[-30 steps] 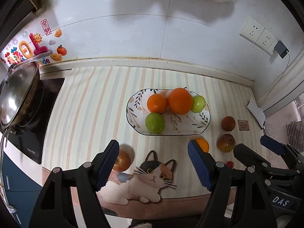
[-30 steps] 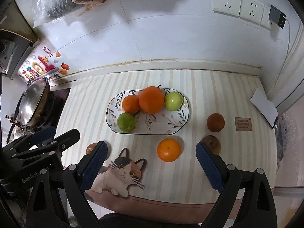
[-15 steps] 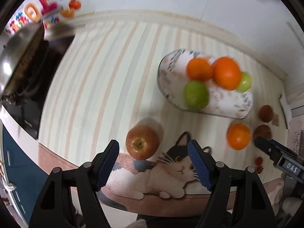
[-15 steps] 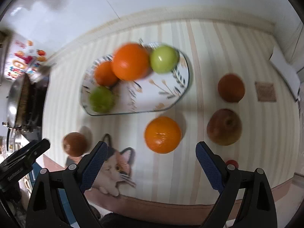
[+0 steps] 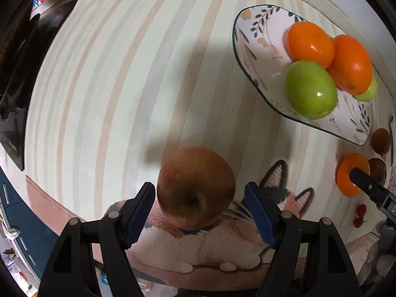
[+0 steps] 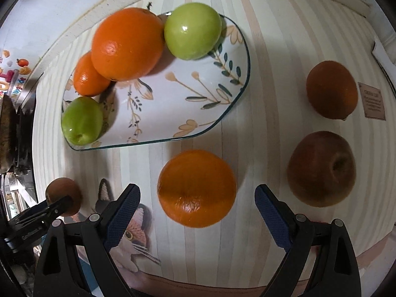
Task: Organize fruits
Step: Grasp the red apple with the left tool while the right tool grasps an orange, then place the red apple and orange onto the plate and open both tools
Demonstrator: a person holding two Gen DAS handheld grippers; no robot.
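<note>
In the left wrist view my left gripper (image 5: pixel 200 212) is open, its blue pads on either side of a red-brown apple (image 5: pixel 196 189) on the striped mat, not touching it. In the right wrist view my right gripper (image 6: pixel 198 212) is open around a loose orange (image 6: pixel 196 188), with gaps on both sides. The floral plate (image 6: pixel 198 109) holds two oranges (image 6: pixel 127 43) and two green apples (image 6: pixel 193 31). It also shows in the left wrist view (image 5: pixel 250 42). A second red apple (image 6: pixel 321 168) and a brown fruit (image 6: pixel 331 89) lie on the mat to the right.
A stove and pan (image 6: pixel 10 128) stand at the left edge. A small brown card (image 6: pixel 373 104) lies at the far right. Small red cherry tomatoes (image 5: pixel 360 214) lie near the counter's front edge. The tiled wall (image 6: pixel 61 5) runs behind the plate.
Both grippers have dropped and moved forward. The left now straddles the red-brown apple and the right straddles the loose orange. Both stay open.
</note>
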